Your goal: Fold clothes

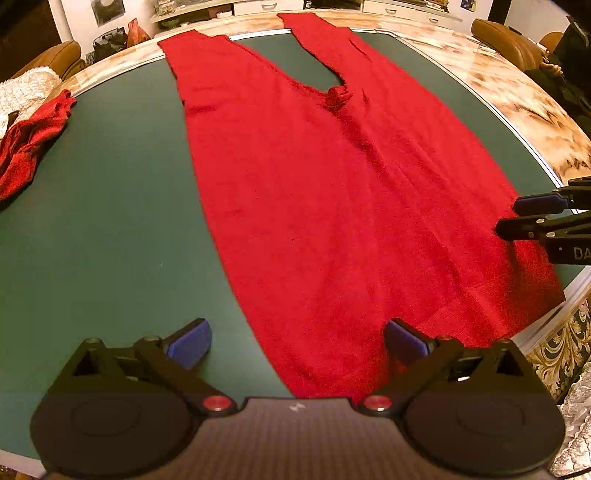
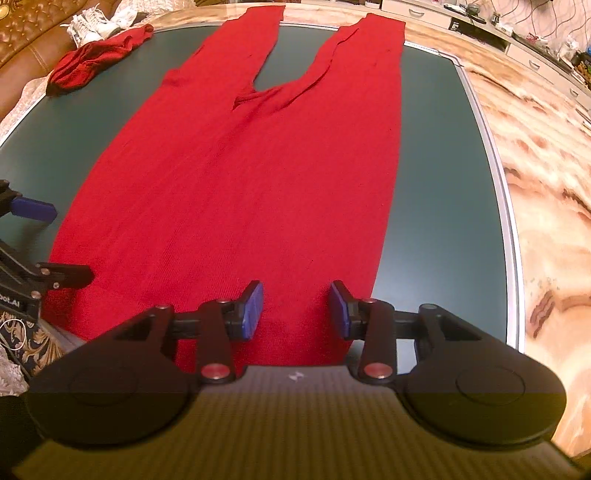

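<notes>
A pair of red knitted trousers [image 1: 314, 192] [image 2: 240, 177] lies flat on the green table top [image 1: 110, 206] [image 2: 443, 192], legs pointing away and waistband nearest me. My left gripper [image 1: 297, 343] [image 2: 48, 242] hovers wide open over the near left corner of the waistband; one blue pad is above the green surface, the other above the cloth. My right gripper [image 2: 296, 310] [image 1: 524, 216] stands partly open over the waistband near its right corner. Flat cloth shows between its pads, which do not press on it.
A second red garment [image 1: 33, 147] [image 2: 96, 59] lies crumpled at the far left of the table. A silver rim [image 2: 506, 221] and a marble-patterned border [image 2: 546, 166] surround the green top. Brown leather seats [image 1: 506, 40] and white shoes [image 2: 92, 22] lie beyond.
</notes>
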Tool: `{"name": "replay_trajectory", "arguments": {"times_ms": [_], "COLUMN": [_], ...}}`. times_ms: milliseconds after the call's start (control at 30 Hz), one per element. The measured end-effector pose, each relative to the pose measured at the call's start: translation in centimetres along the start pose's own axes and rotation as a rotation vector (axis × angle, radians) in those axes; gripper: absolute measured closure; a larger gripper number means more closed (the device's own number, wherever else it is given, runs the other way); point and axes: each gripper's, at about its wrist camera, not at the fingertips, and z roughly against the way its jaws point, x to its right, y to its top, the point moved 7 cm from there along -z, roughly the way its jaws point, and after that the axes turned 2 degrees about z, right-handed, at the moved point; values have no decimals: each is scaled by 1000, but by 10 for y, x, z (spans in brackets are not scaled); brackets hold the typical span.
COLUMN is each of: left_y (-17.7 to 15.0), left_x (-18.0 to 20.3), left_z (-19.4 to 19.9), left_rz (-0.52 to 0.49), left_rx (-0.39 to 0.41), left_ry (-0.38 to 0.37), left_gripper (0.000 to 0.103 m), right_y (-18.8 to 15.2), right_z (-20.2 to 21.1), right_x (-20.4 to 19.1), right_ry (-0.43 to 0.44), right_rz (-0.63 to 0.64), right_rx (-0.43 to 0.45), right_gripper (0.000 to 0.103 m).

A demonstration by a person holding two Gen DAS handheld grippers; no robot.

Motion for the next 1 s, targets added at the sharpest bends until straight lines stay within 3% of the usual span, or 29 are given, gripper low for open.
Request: {"name": "replay_trajectory", "arguments": {"times_ms": [133,267,433,633,767,900,1000], "left_y": [-2,4,43,121,184,239,274], "left_x": [-13,-26,-48,-82,-109,-138,-156], "left_z": [0,5,22,29,28,13,5], "left_rz": [23,60,138,258,326,403,454], "left_rx": [-19,-29,6,-11,49,33,57], "left_ry": [11,26,46,65,94,131,156], "left_gripper": [1,2,1,1,0,0,0], "right_y": [2,5,36,118,181,239,273], "right_z": [-2,-2,11,25,23,19,4], "right_x": [-1,-7,-8,9,25,46,59], "right_ry": [17,17,5,-54,-107,-60,-38], "right_rz": [13,34,19,-72,-101,-232,-287], "right_rx": [-10,-29,29,92,85,141,118], "right_gripper": [47,45,44,27,26,25,25]}}
